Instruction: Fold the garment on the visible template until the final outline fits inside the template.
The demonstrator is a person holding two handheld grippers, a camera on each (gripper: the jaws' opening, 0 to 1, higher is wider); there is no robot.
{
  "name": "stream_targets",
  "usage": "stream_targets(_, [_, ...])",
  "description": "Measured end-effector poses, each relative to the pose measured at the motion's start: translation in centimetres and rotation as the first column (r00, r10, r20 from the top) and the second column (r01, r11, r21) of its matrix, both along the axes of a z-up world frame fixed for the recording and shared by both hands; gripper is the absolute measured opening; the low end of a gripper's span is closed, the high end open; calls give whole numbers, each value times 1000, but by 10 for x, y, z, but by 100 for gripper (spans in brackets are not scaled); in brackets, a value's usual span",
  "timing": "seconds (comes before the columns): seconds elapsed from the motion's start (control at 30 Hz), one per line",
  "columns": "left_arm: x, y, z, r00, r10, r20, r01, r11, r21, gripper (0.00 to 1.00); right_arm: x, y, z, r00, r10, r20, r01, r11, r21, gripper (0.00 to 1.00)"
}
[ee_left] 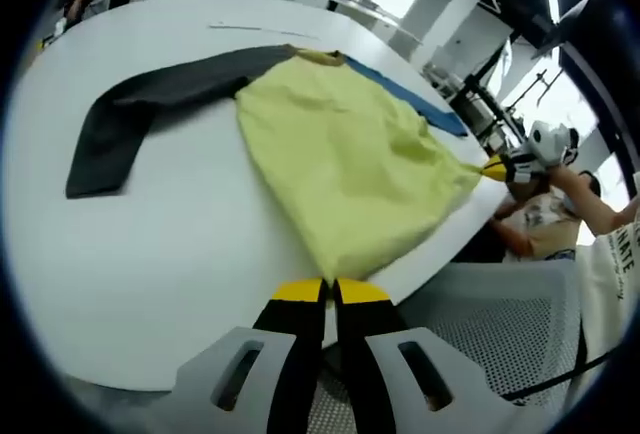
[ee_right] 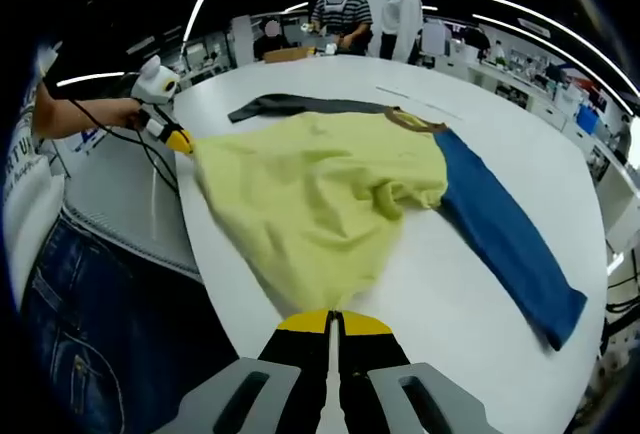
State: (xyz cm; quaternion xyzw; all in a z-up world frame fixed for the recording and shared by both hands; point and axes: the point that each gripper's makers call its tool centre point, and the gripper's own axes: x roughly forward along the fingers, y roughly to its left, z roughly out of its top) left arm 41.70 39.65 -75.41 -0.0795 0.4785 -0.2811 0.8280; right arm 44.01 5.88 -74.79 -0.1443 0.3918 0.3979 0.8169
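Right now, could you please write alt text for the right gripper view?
A yellow shirt with one blue sleeve and one dark grey sleeve lies on a white table. The right gripper pinches its near hem and the left gripper its far corner.

Soft matt cloth on the garment (ee_right: 320,194), its yellow body rumpled and creased, the blue sleeve (ee_right: 510,244) and grey sleeve (ee_left: 150,104) flatter. The white counter (ee_left: 150,254) looks smooth with a faint sheen. Yellow-tipped tongs (ee_right: 333,322) look like matt plastic.
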Motion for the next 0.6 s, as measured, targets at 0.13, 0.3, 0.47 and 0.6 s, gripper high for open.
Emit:
stream_targets(0.13, [-3, 2, -2, 999, 23, -24, -23, 1000, 0, 1, -6, -1, -4, 999, -41, -20, 41, 999, 5, 0])
stream_targets(0.3, [-6, 7, -6, 998, 46, -53, -44, 999, 23, 1, -15, 2, -10, 997, -70, -36, 70, 998, -2, 0])
stream_targets(0.47, [-7, 11, -9, 994, 74, -78, -71, 997, 33, 1, -24, 6, -16, 995, -88, -43, 87, 996, -20, 0])
stream_targets(0.6, [-10, 13, -13, 993, 69, -90, -65, 997, 48, 1, -32, 5, -24, 995, -94, -45, 92, 995, -49, 0])
